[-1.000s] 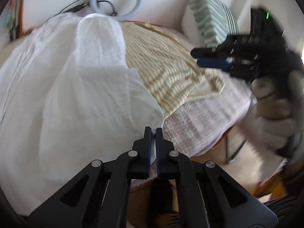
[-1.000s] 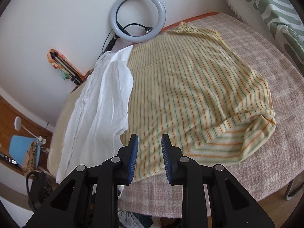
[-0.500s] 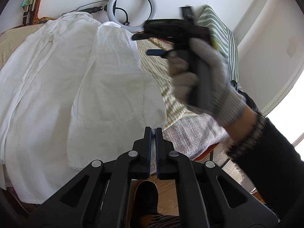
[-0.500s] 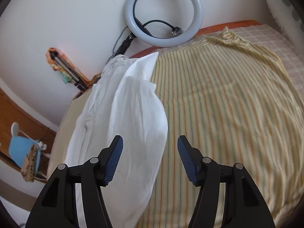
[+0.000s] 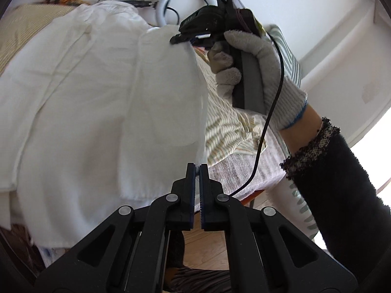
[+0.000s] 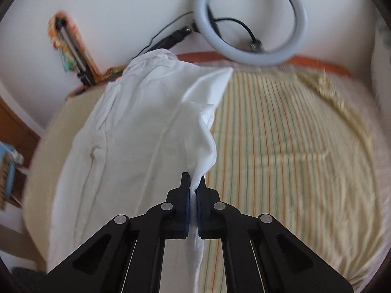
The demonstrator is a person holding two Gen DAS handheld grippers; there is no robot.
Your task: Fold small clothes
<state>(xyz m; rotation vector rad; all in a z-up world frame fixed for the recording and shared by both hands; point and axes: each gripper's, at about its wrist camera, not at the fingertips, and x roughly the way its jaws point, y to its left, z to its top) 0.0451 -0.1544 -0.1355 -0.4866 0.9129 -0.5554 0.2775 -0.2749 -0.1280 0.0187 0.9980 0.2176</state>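
A white shirt [image 5: 92, 102] lies spread on the bed, its right side folded over toward the middle. My left gripper [image 5: 197, 168] is shut on the near corner of that folded edge. My right gripper [image 6: 193, 183] is shut on the same edge farther up; in the left wrist view it [image 5: 188, 39] pinches the white cloth at the far end, held by a gloved hand. The shirt also fills the left half of the right wrist view [image 6: 136, 141]. A yellow striped garment [image 6: 281, 146] lies flat to the right of the shirt, partly under it.
A ring light [image 6: 254, 17] with cables leans on the wall at the bed's head. A striped pillow [image 5: 288, 58] stands at the right. The pink bedspread's edge [image 5: 244, 171] drops to a wooden floor [image 5: 207, 251]. A cable hangs from the right gripper.
My right gripper moved in over the white shirt's folded edge and shut on it; half a second ago it was open. My left gripper stays shut on the near corner.
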